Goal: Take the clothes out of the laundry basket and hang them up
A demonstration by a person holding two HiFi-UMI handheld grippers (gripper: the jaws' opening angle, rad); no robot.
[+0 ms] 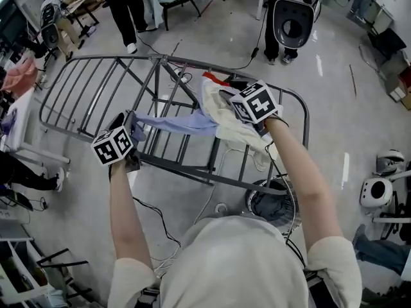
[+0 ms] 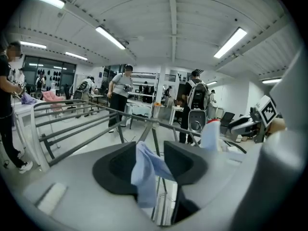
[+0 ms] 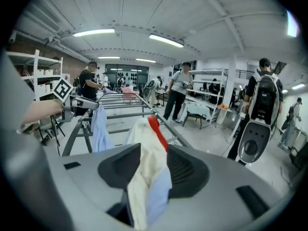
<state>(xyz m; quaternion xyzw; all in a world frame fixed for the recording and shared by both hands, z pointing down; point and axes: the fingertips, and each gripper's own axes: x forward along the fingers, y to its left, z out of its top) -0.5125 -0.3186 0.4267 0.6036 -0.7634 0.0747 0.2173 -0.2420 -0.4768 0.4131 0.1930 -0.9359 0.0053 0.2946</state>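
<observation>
1. Nearest, on the floor below the near right corner of the drying rack (image 1: 83, 88), stands the round wire laundry basket (image 1: 290, 191) with something dark inside.
2. The left gripper (image 2: 150, 158) is at the rack's near edge, left of the middle. Its jaws stand apart, and a fold of the pale blue garment (image 1: 176, 122) hangs loose in the gap between them.
3. From there the blue garment stretches to the right across the rack's bars, towards the other hand.
4. The right gripper (image 3: 154, 167) is over the right part of the rack, a little farther in. Its jaws are also apart; cream cloth and a strip of blue fill the space between them, without a visible squeeze.
5. The cream garment (image 1: 231, 124), with a red strip at its far end, is draped over the bars at the rack's right end, and part of it hangs down below the near edge.
6. Beyond the rack's far edge, people stand on the shiny floor, one behind a white-and-black machine (image 1: 293, 18).
</observation>
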